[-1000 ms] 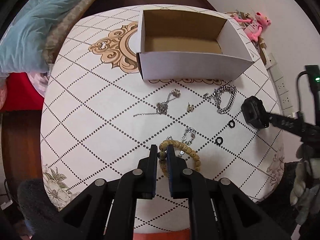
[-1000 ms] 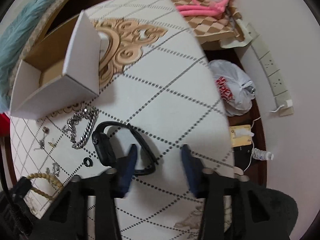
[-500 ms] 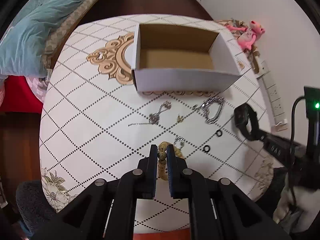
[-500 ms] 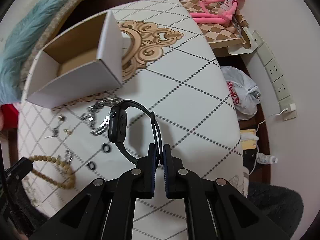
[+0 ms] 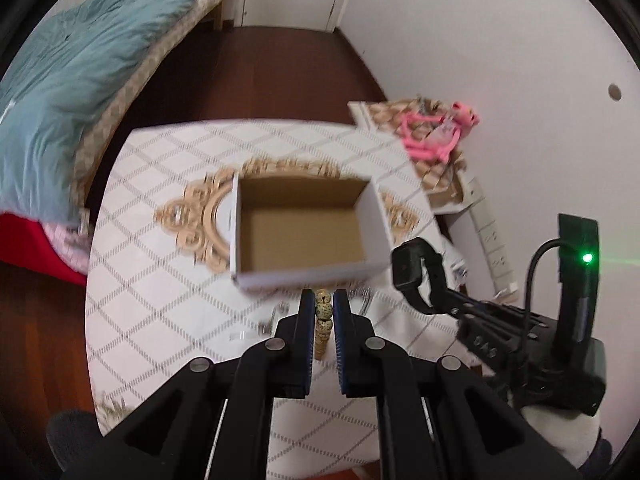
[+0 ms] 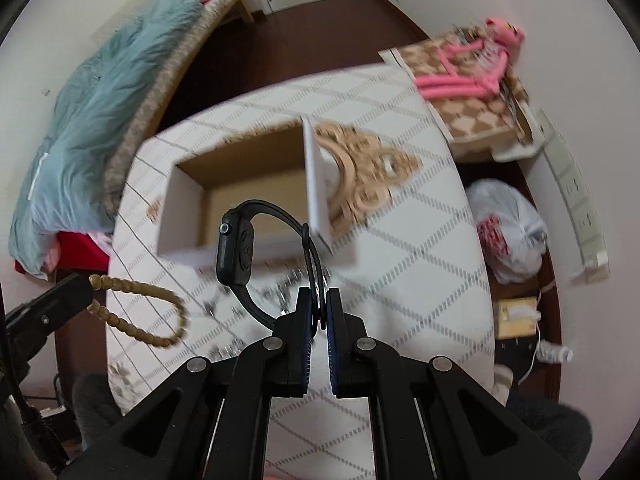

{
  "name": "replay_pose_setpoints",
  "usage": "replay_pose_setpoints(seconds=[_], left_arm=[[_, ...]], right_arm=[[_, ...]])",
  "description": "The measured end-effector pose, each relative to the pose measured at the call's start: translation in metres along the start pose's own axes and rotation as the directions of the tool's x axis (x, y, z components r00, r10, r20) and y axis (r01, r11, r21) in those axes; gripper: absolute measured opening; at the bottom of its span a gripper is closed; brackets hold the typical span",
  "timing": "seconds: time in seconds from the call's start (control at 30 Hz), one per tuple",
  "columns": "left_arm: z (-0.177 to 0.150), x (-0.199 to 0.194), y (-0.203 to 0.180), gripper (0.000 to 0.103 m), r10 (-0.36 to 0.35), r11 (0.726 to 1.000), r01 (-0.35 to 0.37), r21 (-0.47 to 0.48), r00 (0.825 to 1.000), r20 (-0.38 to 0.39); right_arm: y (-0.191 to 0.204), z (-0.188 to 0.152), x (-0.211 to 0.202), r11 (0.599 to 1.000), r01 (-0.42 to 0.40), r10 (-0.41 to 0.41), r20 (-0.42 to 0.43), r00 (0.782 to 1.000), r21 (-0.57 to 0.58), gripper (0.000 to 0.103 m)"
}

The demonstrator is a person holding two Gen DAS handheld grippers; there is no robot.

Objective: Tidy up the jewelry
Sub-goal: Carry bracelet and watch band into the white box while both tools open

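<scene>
My left gripper [image 5: 323,300] is shut on a tan wooden bead bracelet [image 5: 323,322], which hangs as a loop in the right wrist view [image 6: 140,308]. My right gripper [image 6: 318,298] is shut on the strap of a black smartwatch [image 6: 236,252], also seen in the left wrist view [image 5: 414,268]. Both are held in the air in front of an open, empty white cardboard box [image 5: 300,276] on the patterned white table [image 5: 160,300]. The box also shows in the right wrist view [image 6: 316,188]. Blurred silver chains [image 5: 272,320] lie on the table below the box.
A bed with a teal quilt [image 5: 60,92] stands to the left. A checkered box with a pink plush toy [image 6: 472,76] is at the back right by the wall. A white plastic bag [image 6: 508,232] and a power strip [image 6: 576,196] lie on the floor to the right.
Both grippers have risen well above the table with the bracelet and the watch and moved toward the box. The right gripper closed on the watch strap a second ago.
</scene>
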State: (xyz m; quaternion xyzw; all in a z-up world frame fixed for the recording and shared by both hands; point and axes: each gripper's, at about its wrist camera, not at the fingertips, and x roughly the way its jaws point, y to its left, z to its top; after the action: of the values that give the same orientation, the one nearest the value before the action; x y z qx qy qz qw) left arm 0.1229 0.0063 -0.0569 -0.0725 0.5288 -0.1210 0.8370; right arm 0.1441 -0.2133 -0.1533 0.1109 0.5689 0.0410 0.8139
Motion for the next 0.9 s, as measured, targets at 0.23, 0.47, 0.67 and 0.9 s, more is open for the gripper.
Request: replay_pose_setpoints(seconds=[0.23, 0.47, 0.67, 0.9], left_arm=[[0.048, 0.021, 0.015, 0.007, -0.014, 1.000, 0.014, -0.021, 1.000, -0.008], [0.078, 0.062, 0.036, 0.007, 0.025, 0.999, -0.026, -0.025, 0.998, -0.054], [0.090, 0.091, 0.049, 0.016, 0.121, 0.992, -0.124, -0.021, 0.986, -0.119], [0.087, 0.088, 0.058, 0.067, 0.191, 0.980, -0.194, -0.030, 0.978, -0.085]], right_arm=[[0.014, 0.050, 0.022, 1.000, 0.000, 0.000, -0.017, 1.000, -0.003, 0.007], [0.030, 0.079, 0.062, 0.999, 0.035, -0.038, -0.076, 0.996, -0.039, 0.007], [0.033, 0.090, 0.096, 0.998, 0.032, -0.039, -0.159, 0.987, -0.049, 0.011], [0.038, 0.088, 0.088, 0.999, -0.008, 0.001, -0.136, 0.991, -0.046, 0.058]])
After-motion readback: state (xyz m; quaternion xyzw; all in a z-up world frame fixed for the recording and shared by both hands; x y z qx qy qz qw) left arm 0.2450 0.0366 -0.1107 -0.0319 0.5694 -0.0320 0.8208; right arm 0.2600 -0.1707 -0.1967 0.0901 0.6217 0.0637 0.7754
